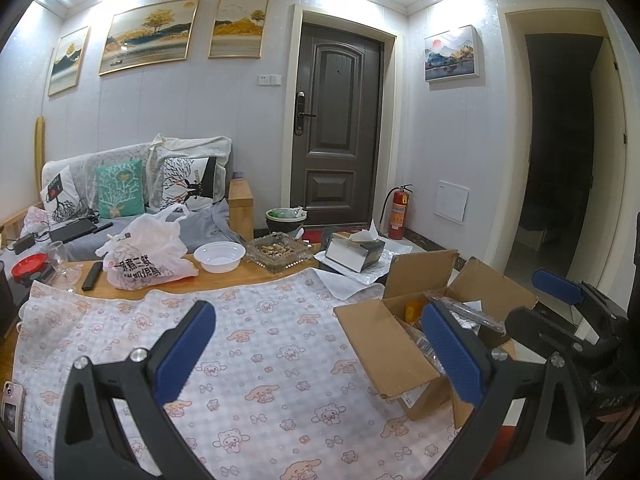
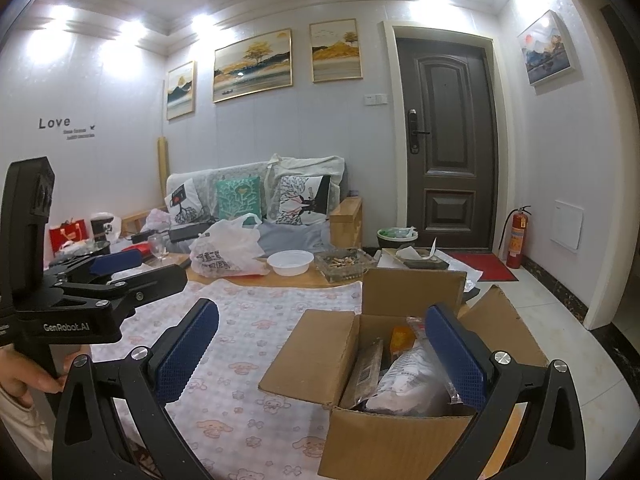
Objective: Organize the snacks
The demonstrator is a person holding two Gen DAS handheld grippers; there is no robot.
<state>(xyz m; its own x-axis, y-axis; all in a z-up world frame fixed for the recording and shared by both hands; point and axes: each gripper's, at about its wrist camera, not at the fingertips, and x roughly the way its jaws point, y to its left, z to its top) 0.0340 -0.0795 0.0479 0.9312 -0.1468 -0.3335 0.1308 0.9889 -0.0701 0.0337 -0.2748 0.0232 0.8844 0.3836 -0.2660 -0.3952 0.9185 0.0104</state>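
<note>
Two grippers hang above a table spread with a pink cartoon-print cloth [image 1: 248,344], and both are empty, their blue-padded fingers spread wide apart. The left gripper [image 1: 320,344] sits over the bare middle of the cloth, with the cardboard box [image 1: 384,344] just off its right finger. The right gripper [image 2: 322,352] is held nearer that box, its right finger overlapping the open top in the right wrist view. Holding both claws open and level over the work area reads as a ready stance: either could drop onto a packet or come away from one.

All the snacks in view lie inside the box, which stands at the right edge of the cloth with its four flaps folded outward, presumably to keep the opening free for reaching in. A pale crinkly bag [image 2: 404,376] lies on top, a long dark-brown packet [image 2: 368,368] leans against the left inner wall, and an orange packet [image 2: 402,338] stands behind them. They are jumbled at angles, not stacked. No snack lies on the cloth itself.

That arrangement fits either snacks waiting to be taken out and sorted on the cloth, or snacks already gathered into the box; the views do not settle which.

Behind the cloth sit a white plastic bag [image 1: 144,252], a white bowl [image 1: 219,256], a glass tray [image 1: 280,256] and a tissue box [image 1: 352,254], well apart from the carton.
</note>
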